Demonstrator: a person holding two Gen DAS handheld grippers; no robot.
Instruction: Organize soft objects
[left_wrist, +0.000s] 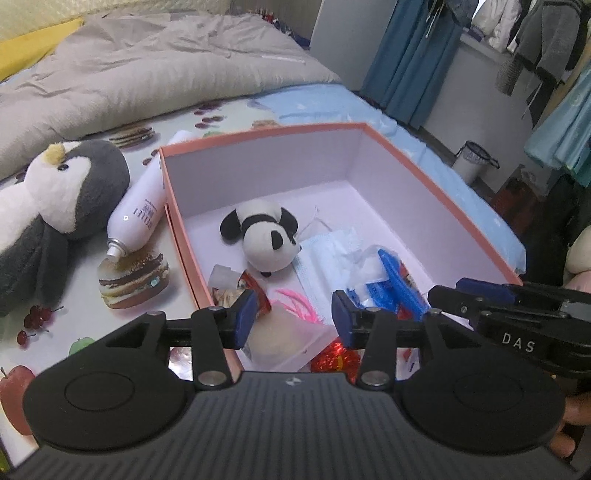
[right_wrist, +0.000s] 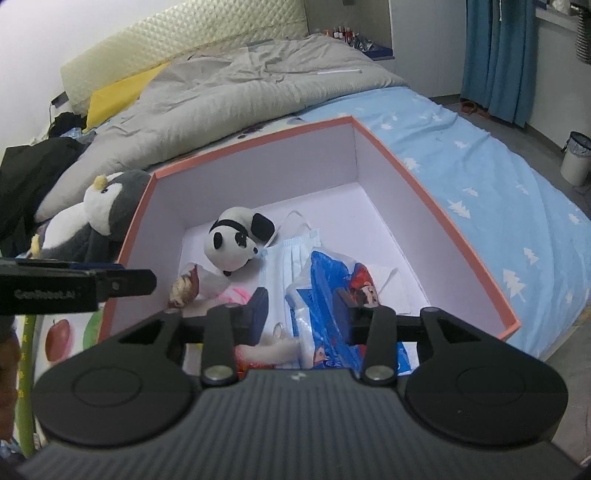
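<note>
A pink-rimmed box (left_wrist: 354, 127) (right_wrist: 399, 158) with a white inside stands on the bed. In it lie a small panda plush (left_wrist: 266, 230) (right_wrist: 236, 242), a face mask (left_wrist: 325, 254) (right_wrist: 291, 254), a blue and white plastic bag (left_wrist: 395, 280) (right_wrist: 325, 295) and other small items. A grey and white penguin plush (left_wrist: 55, 199) (right_wrist: 92, 218) lies on the bed left of the box. My left gripper (left_wrist: 293, 319) is open and empty above the box's near end. My right gripper (right_wrist: 301, 315) is open, above the blue bag.
A white spray bottle (left_wrist: 138, 210) lies between the penguin and the box. A grey duvet (left_wrist: 147, 66) covers the far bed. The bed's right edge (right_wrist: 554, 332) is beside the box; a bin (left_wrist: 471, 160) stands on the floor.
</note>
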